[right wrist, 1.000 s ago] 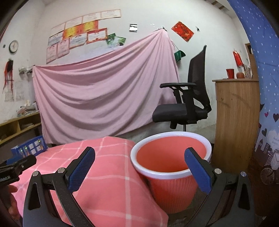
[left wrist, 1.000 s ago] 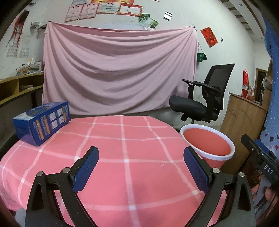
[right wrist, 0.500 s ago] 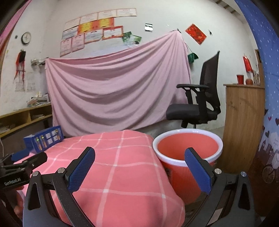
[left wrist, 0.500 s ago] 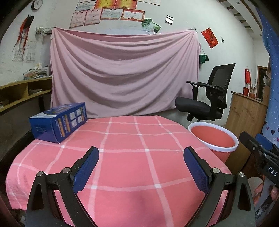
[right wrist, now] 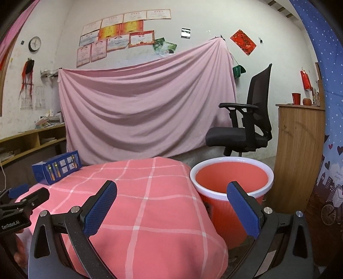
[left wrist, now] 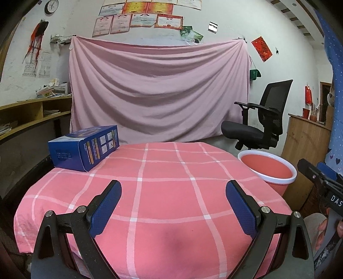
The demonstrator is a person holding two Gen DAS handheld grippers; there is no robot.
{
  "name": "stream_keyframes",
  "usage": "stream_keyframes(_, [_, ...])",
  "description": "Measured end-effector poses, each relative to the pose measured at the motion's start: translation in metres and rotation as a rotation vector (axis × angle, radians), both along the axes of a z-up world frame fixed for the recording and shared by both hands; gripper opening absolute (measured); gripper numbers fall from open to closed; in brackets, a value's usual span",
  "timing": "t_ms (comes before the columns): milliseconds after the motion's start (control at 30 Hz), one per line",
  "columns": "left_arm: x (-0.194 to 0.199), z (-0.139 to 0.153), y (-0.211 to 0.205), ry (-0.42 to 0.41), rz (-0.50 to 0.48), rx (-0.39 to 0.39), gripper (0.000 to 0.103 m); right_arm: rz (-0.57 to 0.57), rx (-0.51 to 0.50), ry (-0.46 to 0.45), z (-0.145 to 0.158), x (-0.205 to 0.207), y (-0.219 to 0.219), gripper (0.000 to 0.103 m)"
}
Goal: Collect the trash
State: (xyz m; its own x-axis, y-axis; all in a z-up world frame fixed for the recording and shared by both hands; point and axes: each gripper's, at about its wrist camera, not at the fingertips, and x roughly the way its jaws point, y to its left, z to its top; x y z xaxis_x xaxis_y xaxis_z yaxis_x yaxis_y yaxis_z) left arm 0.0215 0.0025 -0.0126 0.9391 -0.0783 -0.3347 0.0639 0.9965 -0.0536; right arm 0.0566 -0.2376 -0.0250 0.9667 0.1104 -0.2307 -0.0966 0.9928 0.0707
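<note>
At table's far-left edge, blue box [left wrist: 84,148], bin [left wrist: 268,171] beside.

I have pulled both grippers back and up: the blue box [left wrist: 84,147] sits farther off, and the red bin [right wrist: 232,186] has receded to the right.

A pink sheet [left wrist: 158,94] is hung across the back wall, with certificates [left wrist: 148,18] pinned above it and a clock [left wrist: 51,3] at the upper left. A black office chair [left wrist: 260,120] is placed before a wooden cabinet [right wrist: 299,154], on which 1 red cup [right wrist: 296,98] is set.
</note>
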Motion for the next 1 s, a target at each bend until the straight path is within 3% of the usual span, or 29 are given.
stream_keyframes(1000, [-0.0021,-0.0002,0.0026,-0.007,0.003,0.001,0.095,0.021,-0.022,0.013,-0.0025,0.002,0.0056,0.103])
